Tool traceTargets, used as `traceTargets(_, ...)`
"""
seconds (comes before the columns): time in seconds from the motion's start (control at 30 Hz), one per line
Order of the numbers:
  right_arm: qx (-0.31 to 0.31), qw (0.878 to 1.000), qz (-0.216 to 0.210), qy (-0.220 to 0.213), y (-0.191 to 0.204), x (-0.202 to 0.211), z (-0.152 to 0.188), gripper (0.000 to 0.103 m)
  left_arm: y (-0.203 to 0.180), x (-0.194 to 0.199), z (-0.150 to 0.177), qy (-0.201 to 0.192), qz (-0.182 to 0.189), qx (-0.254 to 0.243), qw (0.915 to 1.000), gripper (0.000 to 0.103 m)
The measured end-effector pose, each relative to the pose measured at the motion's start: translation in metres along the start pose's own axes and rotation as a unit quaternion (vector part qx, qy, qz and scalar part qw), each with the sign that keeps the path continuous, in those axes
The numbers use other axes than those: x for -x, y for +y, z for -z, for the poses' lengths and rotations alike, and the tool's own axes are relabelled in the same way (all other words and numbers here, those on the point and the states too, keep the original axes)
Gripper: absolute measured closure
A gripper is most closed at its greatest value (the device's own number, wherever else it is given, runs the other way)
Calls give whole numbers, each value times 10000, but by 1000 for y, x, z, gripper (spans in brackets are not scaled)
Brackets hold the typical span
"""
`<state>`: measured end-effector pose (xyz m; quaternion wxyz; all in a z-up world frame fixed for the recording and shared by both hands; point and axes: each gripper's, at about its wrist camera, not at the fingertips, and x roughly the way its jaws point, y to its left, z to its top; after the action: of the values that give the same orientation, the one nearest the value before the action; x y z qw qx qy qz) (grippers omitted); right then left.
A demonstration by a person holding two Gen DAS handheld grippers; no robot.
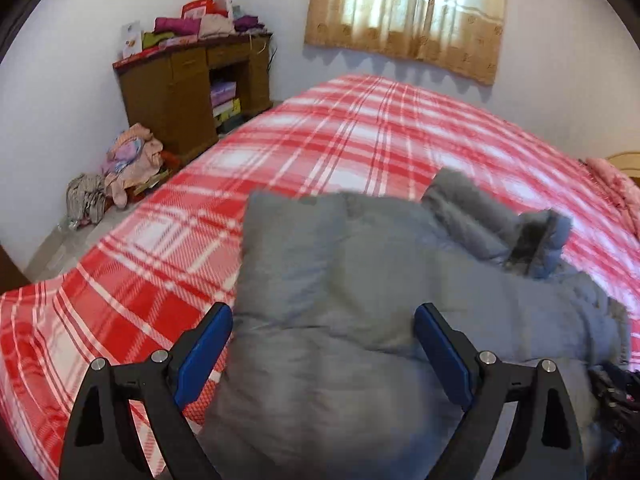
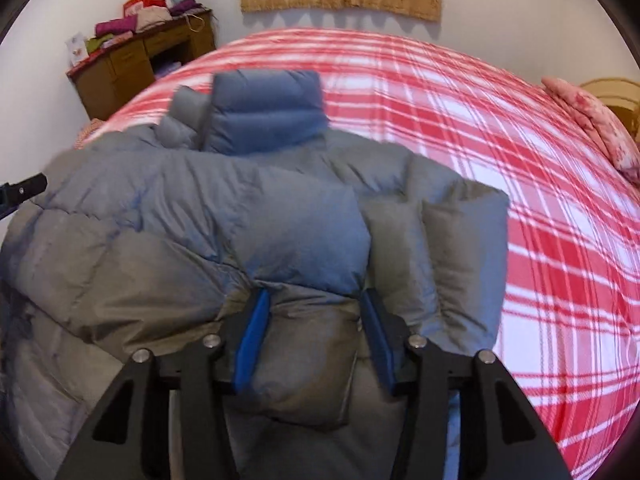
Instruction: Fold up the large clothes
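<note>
A grey-blue puffer jacket (image 2: pixel 248 216) lies on a bed covered with a red and white plaid blanket (image 2: pixel 500 152), its collar (image 2: pixel 264 116) towards the far wall. My right gripper (image 2: pixel 316 308) is shut on a thick fold at the jacket's near edge, and the padding bulges between the blue pads (image 2: pixel 252 340). In the left wrist view the jacket (image 1: pixel 360 264) looks blurred, with a sleeve (image 1: pixel 500 224) folded over on the right. My left gripper (image 1: pixel 324 316) stands wide open over the jacket's left part. Padding lies between its fingers (image 1: pixel 208 344) without being pinched.
A wooden cabinet (image 1: pixel 180 96) topped with stacked clothes stands in the far left corner, with a heap of clothes (image 1: pixel 124 160) on the floor beside it. A curtained window (image 1: pixel 408 12) is on the far wall. A pink pillow (image 2: pixel 592 124) lies at the bed's right end.
</note>
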<state>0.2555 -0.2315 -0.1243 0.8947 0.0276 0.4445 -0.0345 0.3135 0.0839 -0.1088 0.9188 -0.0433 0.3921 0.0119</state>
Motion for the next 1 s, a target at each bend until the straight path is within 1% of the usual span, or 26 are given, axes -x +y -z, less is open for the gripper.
traceTargets(0.13, -279, 9995, -130, 73, -13, -3, 6, 52, 5, -17, 14, 159, -98, 115, 9998, 10)
traceTargets(0.27, -159, 9998, 75, 46, -3, -5, 6, 51, 11, -29, 23, 250, -48, 287, 9993, 9)
traceTargets(0.33, -169, 9998, 57, -12, -3, -6, 7, 51, 9, -33, 26, 226, -117, 224, 9994, 8)
traceTargets(0.4, -194, 9998, 20, -60, -6, -7, 8, 51, 3, -39, 26, 305, -269, 86, 9991, 5)
traceTargets(0.47, -222, 9997, 57, -60, -5, -7, 8, 51, -2, -39, 26, 335, -413, -51, 9986, 5)
traceTargets(0.57, -187, 9998, 75, -4, -4, -5, 6, 50, -1, -36, 27, 360, -384, -48, 9986, 5)
traceTargets(0.63, -157, 9997, 124, 158, -4, -1, 0, 50, -2, -32, 25, 440, -358, -165, 9983, 5)
traceTargets(0.67, -162, 9997, 134, 161, -4, 5, -2, 50, -2, -27, 24, 483, -325, -241, 9980, 5)
traceTargets(0.7, -165, 9998, 105, 71, -4, 14, -5, 50, -2, -19, 21, 476, -296, -345, 9978, 5)
traceTargets(0.77, -142, 9993, 0, -356, 0, 41, -17, 48, -2, -1, 15, 332, -257, -531, 9977, 5)
traceTargets(0.83, -147, 9983, -42, -565, 5, 55, -32, 47, -4, 14, 7, 138, -236, -671, 9974, 5)
traceTargets(0.87, -185, 9979, -153, -600, 10, 59, -42, 42, -7, 21, 1, 42, -228, -731, 9971, 5)
traceTargets(0.93, -382, 9969, -408, -555, 18, 54, -65, 36, -16, 30, -15, -59, -165, -858, 9962, 5)
traceTargets(1.0, -646, 9951, -512, -554, 22, 45, -85, 35, -28, 32, -34, -32, -80, -1007, 9949, 5)
